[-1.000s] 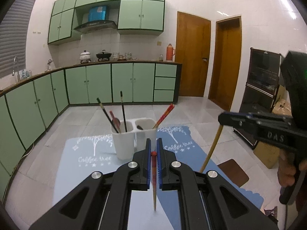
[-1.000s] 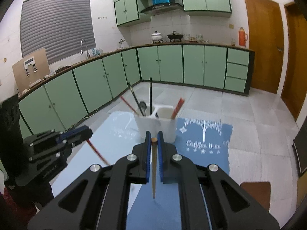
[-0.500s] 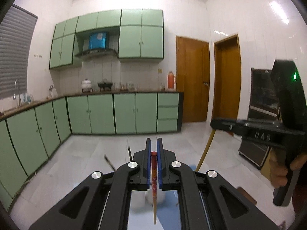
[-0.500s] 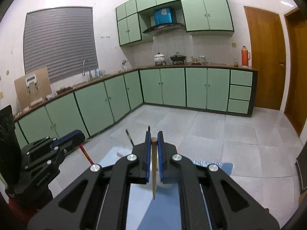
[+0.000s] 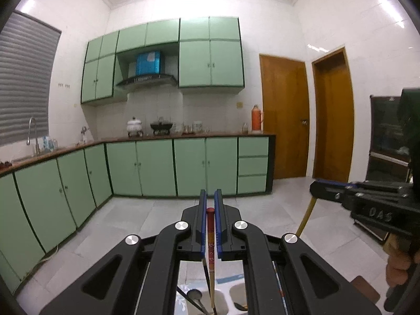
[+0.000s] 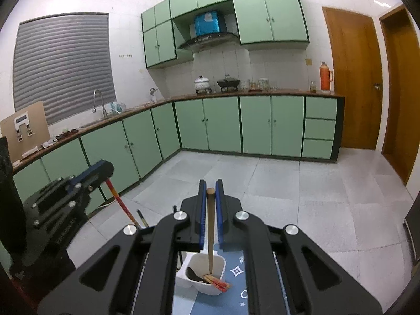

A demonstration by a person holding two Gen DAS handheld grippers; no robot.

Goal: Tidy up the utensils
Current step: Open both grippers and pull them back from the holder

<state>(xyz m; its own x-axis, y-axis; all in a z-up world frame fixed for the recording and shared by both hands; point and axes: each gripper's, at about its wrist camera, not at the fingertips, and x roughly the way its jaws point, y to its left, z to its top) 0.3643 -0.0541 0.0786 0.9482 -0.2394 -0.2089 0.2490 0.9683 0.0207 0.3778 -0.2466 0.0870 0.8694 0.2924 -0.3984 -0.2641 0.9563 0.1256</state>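
Since a second ago both grippers have risen and are now hanging right over the white utensil holder [image 6: 200, 275], which has slid from ahead of the jaws to directly beneath them. The left gripper [image 5: 210, 225] is pinching a red chopstick [image 5: 210, 236] between nearly closed jaws, the stick hanging straight down, its lower end reaching into the holder's compartment below, beside a dark spoon [image 5: 195, 295]. The right gripper [image 6: 210, 218] is clamping a brown wooden chopstick [image 6: 210, 231] in jaws drawn in just as tightly; its tip is dipping into the right compartment, just above the red-and-tan chopsticks [image 6: 219, 283] lying there next to another dark spoon [image 6: 193, 274]. The holder is standing on a blue mat [image 6: 236, 288] on the table.
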